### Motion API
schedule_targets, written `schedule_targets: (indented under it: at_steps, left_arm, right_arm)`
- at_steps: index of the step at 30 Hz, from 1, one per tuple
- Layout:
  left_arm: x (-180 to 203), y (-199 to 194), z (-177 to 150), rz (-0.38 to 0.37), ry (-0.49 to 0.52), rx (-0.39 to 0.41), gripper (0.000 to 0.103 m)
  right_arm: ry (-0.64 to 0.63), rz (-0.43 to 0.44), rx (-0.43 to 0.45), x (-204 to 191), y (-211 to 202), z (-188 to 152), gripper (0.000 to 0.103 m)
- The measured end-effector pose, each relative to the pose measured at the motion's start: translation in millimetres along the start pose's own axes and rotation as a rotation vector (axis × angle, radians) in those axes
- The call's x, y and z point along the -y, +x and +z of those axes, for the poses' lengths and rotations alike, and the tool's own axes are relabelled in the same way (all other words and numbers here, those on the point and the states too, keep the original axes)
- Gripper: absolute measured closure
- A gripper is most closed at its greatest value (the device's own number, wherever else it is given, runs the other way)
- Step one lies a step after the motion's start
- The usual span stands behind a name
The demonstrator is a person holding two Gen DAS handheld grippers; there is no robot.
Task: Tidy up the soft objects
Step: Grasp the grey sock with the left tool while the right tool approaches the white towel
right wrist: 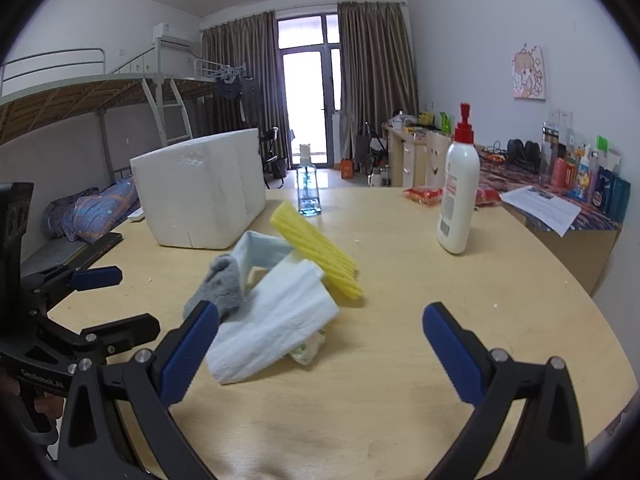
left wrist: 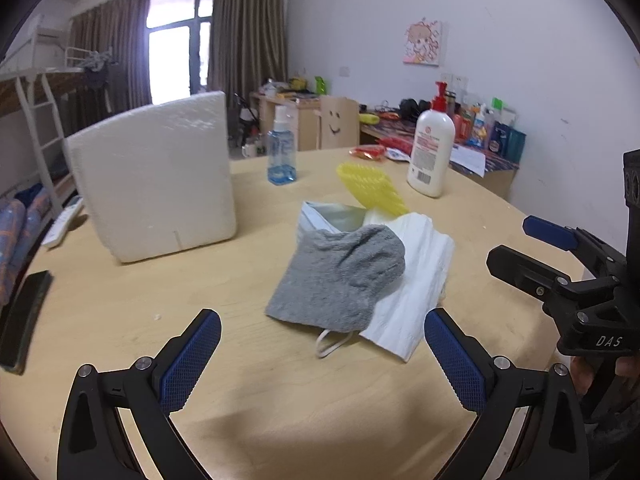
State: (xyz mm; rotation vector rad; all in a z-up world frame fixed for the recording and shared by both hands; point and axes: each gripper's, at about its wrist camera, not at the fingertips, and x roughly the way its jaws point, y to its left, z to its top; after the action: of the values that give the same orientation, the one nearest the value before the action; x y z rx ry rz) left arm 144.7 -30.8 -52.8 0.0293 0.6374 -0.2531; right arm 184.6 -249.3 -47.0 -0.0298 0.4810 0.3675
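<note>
we hold both grippers low over the round wooden table (left wrist: 120,300), one on each side of a small heap of soft things. our left gripper (left wrist: 322,356) has its blue-padded fingers (left wrist: 188,364) spread wide with nothing between them, and our right gripper (right wrist: 320,354) is spread just as wide and also holds nothing. in the left view the right gripper shows at the right edge, its fingers apart too.

the heap sits near the middle of the table, just ahead of both grippers. on top from the left side lies a grey sock (left wrist: 340,276), crumpled, resting on a folded white cloth (left wrist: 416,280) – the cloth reaches furthest toward us. behind them a pale blue mask (left wrist: 320,216) stands half folded open, and a white loop (left wrist: 332,342) (likely its ear strap) pokes out from under the sock's near edge. a yellow ribbed sponge (right wrist: 316,256) leans tilted against the back of the heap, its far end raised off the table. in the right view something pale with green print peeks out under the cloth's near corner; we cannot tell what it is.

well behind the heap to the left stands a white foam box (left wrist: 156,176). a clear bottle (left wrist: 282,148) with blue liquid stands just right of the box, and a white pump bottle (left wrist: 430,144) with a red top stands further right – both apart from the heap. a dark flat object (left wrist: 24,316) lies at the table's left edge.
</note>
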Motion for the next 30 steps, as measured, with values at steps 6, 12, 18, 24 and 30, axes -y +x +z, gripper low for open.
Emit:
schedule_targets:
  at_steps: [6,12,18,24,30]
  left_arm:
    - [-3,22,10,-0.042,0.008,-0.054,0.012]
    - [3,44,16,-0.090,0.031,-0.098,0.019]
    - [2,62,19,-0.107,0.038,-0.151,0.040]
    - [-5,65,21,-0.116,0.024,-0.157,0.059]
    - [-22,60,20,-0.185,-0.043,-0.148,0.070]
  right_arm:
    - [0.013,0.018,-0.027,5,7,-1,0.000]
    - [0.002,0.054,-0.059,2,18,-4,0.000]
    - [0.003,0.056,-0.083,5,27,-5,0.000]
    - [-0.001,0.062,-0.104,4,34,-5,0.000]
    - [-0.013,0.076,-0.124,-4,39,-4,0.000]
